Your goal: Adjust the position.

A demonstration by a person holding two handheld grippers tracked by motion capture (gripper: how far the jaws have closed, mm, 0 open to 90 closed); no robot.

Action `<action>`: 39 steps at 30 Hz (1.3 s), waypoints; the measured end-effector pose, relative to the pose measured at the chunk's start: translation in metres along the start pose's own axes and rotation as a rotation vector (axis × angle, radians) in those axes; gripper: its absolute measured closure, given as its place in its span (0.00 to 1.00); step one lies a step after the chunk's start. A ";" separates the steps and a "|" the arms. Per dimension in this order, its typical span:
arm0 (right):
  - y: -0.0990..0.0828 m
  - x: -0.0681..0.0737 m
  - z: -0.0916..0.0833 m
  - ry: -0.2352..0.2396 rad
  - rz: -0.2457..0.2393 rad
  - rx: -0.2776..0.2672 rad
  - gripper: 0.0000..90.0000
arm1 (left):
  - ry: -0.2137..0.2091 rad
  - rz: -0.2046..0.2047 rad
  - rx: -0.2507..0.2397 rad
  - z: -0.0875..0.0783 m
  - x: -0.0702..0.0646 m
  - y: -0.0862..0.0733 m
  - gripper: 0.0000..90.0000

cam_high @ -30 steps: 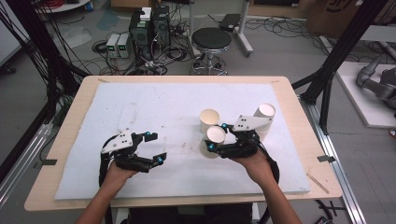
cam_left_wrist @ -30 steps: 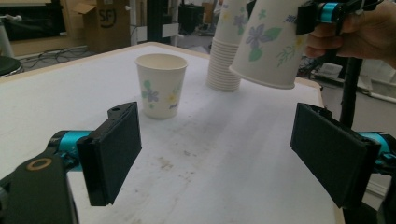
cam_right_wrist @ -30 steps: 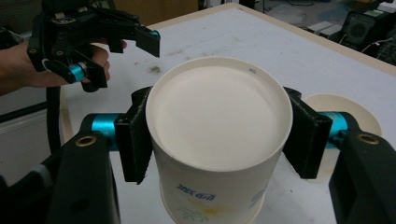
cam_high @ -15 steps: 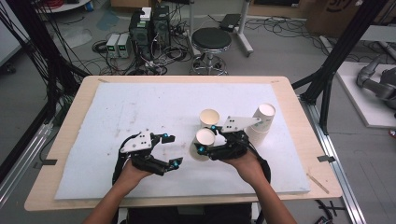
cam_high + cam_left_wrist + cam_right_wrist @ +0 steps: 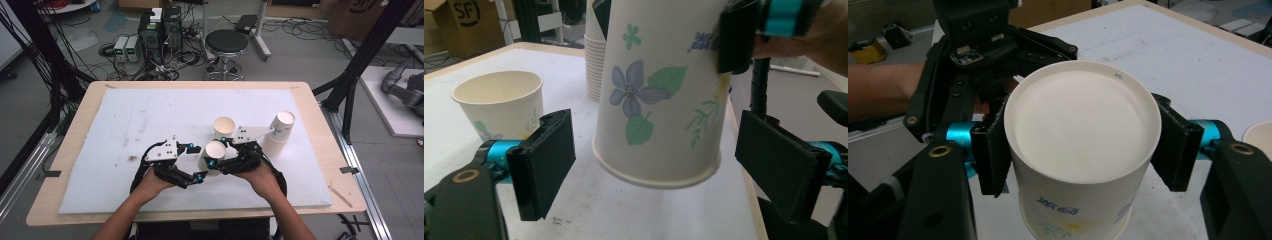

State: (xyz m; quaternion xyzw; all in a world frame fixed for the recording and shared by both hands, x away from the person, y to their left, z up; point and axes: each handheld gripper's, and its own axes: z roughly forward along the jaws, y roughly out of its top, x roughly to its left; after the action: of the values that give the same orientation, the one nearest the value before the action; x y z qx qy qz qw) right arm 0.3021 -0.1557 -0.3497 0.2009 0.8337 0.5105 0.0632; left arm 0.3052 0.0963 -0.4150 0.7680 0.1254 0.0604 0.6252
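Right now your right gripper (image 5: 216, 152) holds a paper cup (image 5: 212, 155) by its top, lifted off the white surface (image 5: 125, 120) near the middle of the high view. Your left gripper (image 5: 196, 162) is wide, with the cup's bottom between its jaws but not touching. Squeeze the bottom softly so it does not crush. Stay clear of the other cup (image 5: 224, 128) and the cup stack (image 5: 279, 133) at the right.

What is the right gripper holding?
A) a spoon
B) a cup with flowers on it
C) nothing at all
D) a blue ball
B: the right gripper has its black fingers pressed on both sides of a paper cup, and the left gripper view shows blue flowers and green leaves printed on that cup.
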 end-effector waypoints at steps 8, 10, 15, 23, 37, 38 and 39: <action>0.000 0.002 0.002 0.032 0.006 -0.005 0.39 | -0.043 0.010 -0.008 0.004 0.000 0.000 0.24; 0.000 0.002 0.003 0.036 0.009 -0.003 0.40 | -0.051 0.014 -0.011 0.005 -0.001 0.000 0.28; 0.000 0.002 0.004 0.051 0.019 0.002 0.40 | -0.062 0.022 0.002 0.003 -0.001 0.001 0.34; 0.001 0.003 0.007 0.040 0.023 0.014 0.19 | -0.066 0.035 0.092 -0.002 -0.002 0.009 0.38; 0.003 0.004 0.014 0.106 -0.142 0.157 0.19 | -0.063 0.150 0.404 -0.006 -0.004 0.029 0.39; 0.003 0.005 0.014 0.108 -0.147 0.165 0.19 | -0.063 0.155 0.427 -0.006 -0.005 0.031 0.39; 0.003 0.005 0.015 0.110 -0.155 0.178 0.19 | -0.067 0.163 0.442 -0.006 -0.005 0.032 0.39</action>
State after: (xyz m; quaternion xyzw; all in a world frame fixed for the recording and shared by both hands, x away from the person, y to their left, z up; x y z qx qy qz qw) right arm 0.3032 -0.1402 -0.3541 0.1126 0.8909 0.4382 0.0385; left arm 0.3030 0.0951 -0.3817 0.8953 0.0523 0.0563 0.4387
